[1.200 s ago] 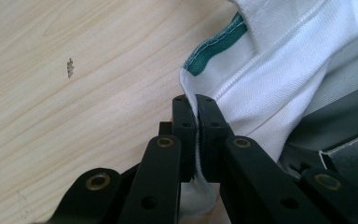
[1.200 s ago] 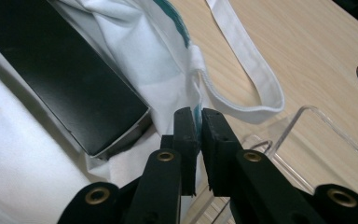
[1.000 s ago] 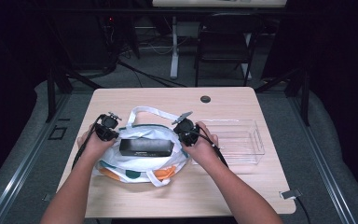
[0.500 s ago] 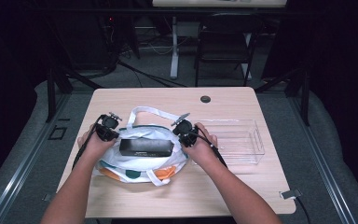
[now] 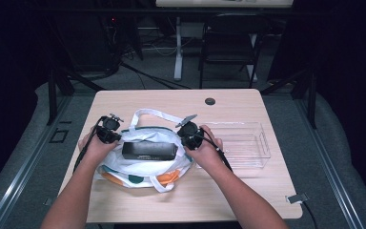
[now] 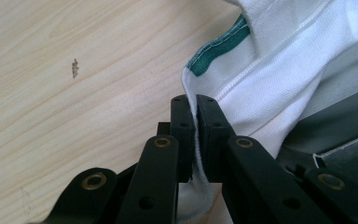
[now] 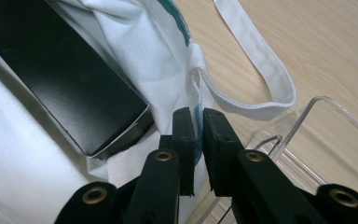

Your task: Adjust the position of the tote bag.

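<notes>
A white cloth bag [image 5: 143, 167] with green trim and coloured patches lies on the wooden table [image 5: 171, 100]. A long black box [image 5: 148, 150] sits in its open mouth. My left gripper [image 5: 110, 138] pinches the bag's left rim; in the left gripper view the white hem [image 6: 233, 88] runs between the jaws [image 6: 196, 100]. My right gripper [image 5: 187, 139] holds the right rim, and its jaws [image 7: 199, 112] have the green-edged cloth [image 7: 168, 88] between them, beside the box's end [image 7: 70, 88]. Both pairs of jaws have just been opening slightly, with cloth still between them.
A clear plastic tray [image 5: 248, 143] stands on the table just right of the bag, close to my right hand. A bag strap [image 7: 261, 70] loops over the wood toward it. A dark cable grommet [image 5: 210, 101] sits near the far edge. A chair [image 5: 228, 43] stands beyond the table.
</notes>
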Demonstrator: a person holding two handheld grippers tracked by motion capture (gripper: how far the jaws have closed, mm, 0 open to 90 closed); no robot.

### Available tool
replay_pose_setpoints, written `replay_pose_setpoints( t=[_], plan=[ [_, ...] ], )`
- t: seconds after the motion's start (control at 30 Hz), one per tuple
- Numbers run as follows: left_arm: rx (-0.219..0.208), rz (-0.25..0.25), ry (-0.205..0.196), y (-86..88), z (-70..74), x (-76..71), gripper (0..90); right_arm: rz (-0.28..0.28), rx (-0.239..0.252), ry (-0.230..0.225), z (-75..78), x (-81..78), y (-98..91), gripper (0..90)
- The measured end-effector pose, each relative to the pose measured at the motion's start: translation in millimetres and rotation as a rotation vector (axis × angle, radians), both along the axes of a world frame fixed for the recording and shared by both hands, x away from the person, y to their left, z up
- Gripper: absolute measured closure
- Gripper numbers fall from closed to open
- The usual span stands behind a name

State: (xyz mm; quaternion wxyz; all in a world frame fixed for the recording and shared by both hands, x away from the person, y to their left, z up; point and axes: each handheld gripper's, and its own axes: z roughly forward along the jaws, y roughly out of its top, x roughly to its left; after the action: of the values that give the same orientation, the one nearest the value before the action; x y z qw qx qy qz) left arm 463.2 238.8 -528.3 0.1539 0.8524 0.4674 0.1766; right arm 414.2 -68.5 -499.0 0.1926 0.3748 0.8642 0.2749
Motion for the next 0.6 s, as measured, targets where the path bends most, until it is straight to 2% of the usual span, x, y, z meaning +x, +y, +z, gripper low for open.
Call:
replay_pose_setpoints(
  t=[0.1,0.27,0.43,0.6],
  plan=[
    [0.005,-0.001,-0.001,0.4,3.6,-0.9,84.5,0.009,0.012,-0.003,4.2,-2.1,-0.6,83.4],
    [-0.011,0.005,-0.015,3.1,10.8,-3.5,79.5,0.02,0.038,-0.011,9.2,-6.9,0.6,82.5],
    [-0.038,0.015,-0.029,5.0,17.0,-6.2,69.5,0.034,0.065,-0.02,13.3,-10.7,-0.7,79.2],
    [-0.028,0.008,-0.089,5.8,26.5,-10.6,59.6,0.038,0.106,-0.036,20.2,-15.0,-4.6,74.5]
  ],
)
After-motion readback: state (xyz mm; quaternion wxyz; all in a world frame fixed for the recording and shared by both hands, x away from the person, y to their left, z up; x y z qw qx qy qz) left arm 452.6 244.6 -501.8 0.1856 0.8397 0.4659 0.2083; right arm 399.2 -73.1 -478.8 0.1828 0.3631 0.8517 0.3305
